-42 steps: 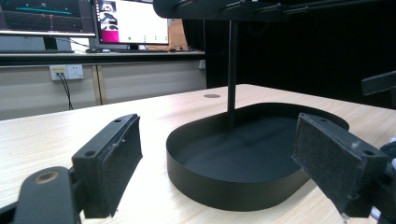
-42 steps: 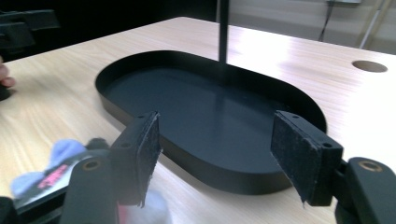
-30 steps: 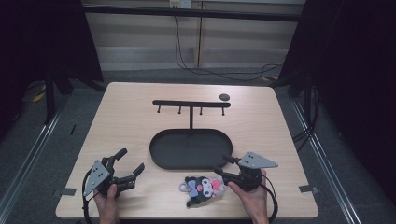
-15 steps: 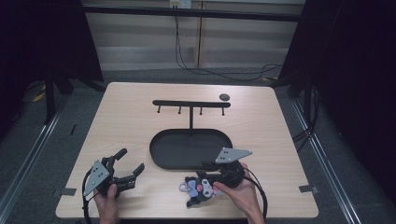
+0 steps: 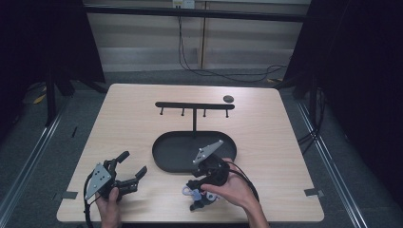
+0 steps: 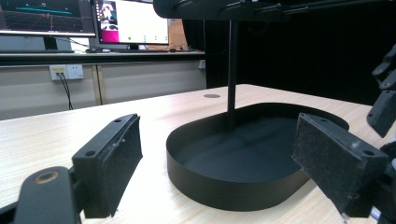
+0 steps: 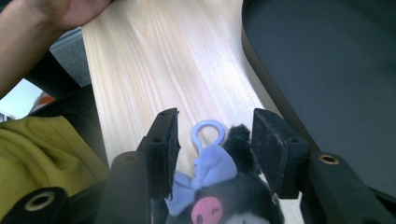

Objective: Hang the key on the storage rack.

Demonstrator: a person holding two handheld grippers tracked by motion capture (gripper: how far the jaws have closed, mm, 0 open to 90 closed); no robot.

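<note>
Black foam pads of the right gripper on either side of a plush toy's head, seen close in the right gripper view. Just been opening, with the toy between the jaws. Clear gaps at the tips, to both sides of the toy's pale blue loop; lower down, blue bow up against one pad and dark fur up against the other. Real squeeze or mere contact: impossible to tell. Pink patch on the toy's black head just below the bow.

From the high view, held in the right hand and tipped down over the toy, near the front edge of the wooden table, right of centre. Just beyond, an oval black tray, its rim close to the gripper. Rising from the tray's far side, a thin black stand with a crossbar and four small hooks. Near the bar's right end, a small dark disc flat on the wood.

Over at the front left, well apart from the toy: left gripper in the left hand, spread wide with nothing between the pads, pointing toward the tray. Behind the table in the left gripper view, lit monitors on a desk.
</note>
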